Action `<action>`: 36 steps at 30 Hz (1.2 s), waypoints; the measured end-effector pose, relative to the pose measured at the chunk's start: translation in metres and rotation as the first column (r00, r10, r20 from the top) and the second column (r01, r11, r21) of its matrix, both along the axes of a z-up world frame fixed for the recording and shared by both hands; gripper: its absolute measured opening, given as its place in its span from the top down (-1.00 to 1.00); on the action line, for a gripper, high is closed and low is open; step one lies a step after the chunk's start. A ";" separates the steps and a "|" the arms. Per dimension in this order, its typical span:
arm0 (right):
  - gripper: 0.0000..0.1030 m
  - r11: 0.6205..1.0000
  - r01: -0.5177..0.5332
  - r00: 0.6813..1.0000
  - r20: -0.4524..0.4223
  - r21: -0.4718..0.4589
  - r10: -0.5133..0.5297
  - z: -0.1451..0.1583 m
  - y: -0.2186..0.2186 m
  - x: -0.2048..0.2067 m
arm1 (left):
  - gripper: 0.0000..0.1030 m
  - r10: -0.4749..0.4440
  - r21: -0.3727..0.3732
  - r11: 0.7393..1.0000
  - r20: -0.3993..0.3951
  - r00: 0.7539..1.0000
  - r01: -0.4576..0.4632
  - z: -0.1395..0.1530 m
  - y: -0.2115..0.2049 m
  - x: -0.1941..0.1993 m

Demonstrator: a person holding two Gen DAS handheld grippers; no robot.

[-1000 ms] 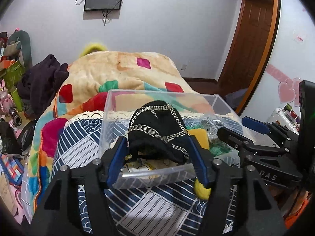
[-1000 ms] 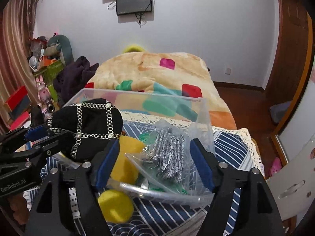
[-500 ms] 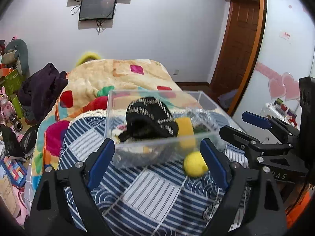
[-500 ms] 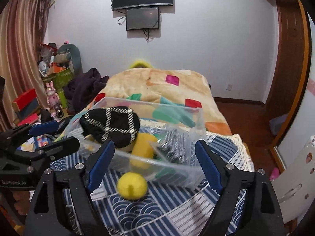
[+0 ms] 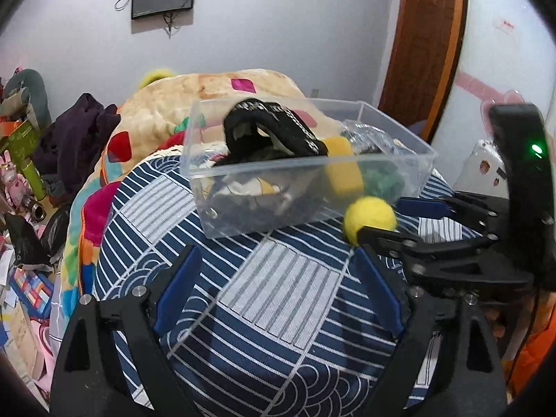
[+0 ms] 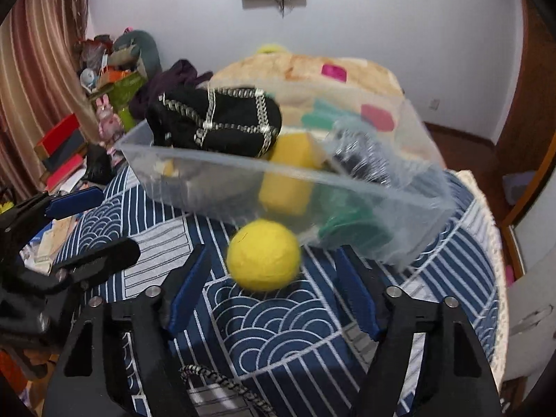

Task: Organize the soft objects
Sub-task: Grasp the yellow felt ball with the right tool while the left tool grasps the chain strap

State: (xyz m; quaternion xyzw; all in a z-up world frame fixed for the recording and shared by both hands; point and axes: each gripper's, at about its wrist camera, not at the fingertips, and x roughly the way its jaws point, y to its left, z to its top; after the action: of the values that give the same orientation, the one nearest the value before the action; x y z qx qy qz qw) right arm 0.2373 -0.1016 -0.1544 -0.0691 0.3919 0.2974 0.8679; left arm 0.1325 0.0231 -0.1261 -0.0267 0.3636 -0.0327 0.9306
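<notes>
A clear plastic bin [image 5: 399, 128] stands on the blue patterned cloth [image 5: 278, 299]. It holds a black pouch with silver chains [image 5: 278, 132], a yellow sponge [image 5: 342, 166], green items and a crinkly bag. A yellow felt ball [image 5: 368, 217] lies on the cloth just outside the bin's near wall. My left gripper [image 5: 274, 288] is open and empty, back from the bin. In the right wrist view my right gripper [image 6: 271, 295] is open, with the ball [image 6: 263, 254] just ahead between the fingers, and the bin [image 6: 208, 177] beyond it.
A bed with a colourful blanket [image 5: 208, 90] lies behind the table. Dark clothes [image 5: 73, 139], toys and boxes [image 6: 62, 153] crowd the floor at left. A wooden door [image 5: 424, 41] is at the right. A braided cord [image 6: 222, 382] lies on the cloth near me.
My left gripper let go of the black pouch, which now rests in the bin. Both grippers pulled back from the bin, and the right gripper has lowered toward the yellow ball.
</notes>
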 end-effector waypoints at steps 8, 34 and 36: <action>0.22 1.000 -0.017 0.999 -0.033 -0.011 0.016 -0.007 -0.002 -0.005 | -0.62 -0.057 -0.021 0.998 -0.030 0.998 0.057 -0.009 -0.017 -0.007; 0.22 0.990 0.094 0.995 0.003 0.104 -0.095 0.008 -0.068 -0.052 | 0.76 -0.205 -0.109 0.975 -0.100 0.974 0.194 -0.040 -0.071 -0.014; 0.22 0.989 0.093 0.996 0.003 0.111 -0.094 0.009 -0.067 -0.054 | 0.86 -0.201 -0.106 0.976 -0.094 0.975 0.191 -0.040 -0.072 -0.010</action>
State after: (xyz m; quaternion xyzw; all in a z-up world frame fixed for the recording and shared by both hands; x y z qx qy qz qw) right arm 0.1838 -0.1687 -0.1455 -0.0036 0.3737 0.2775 0.8850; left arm 0.1228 -0.0485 -0.1665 -0.0371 0.4104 -0.1403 0.9003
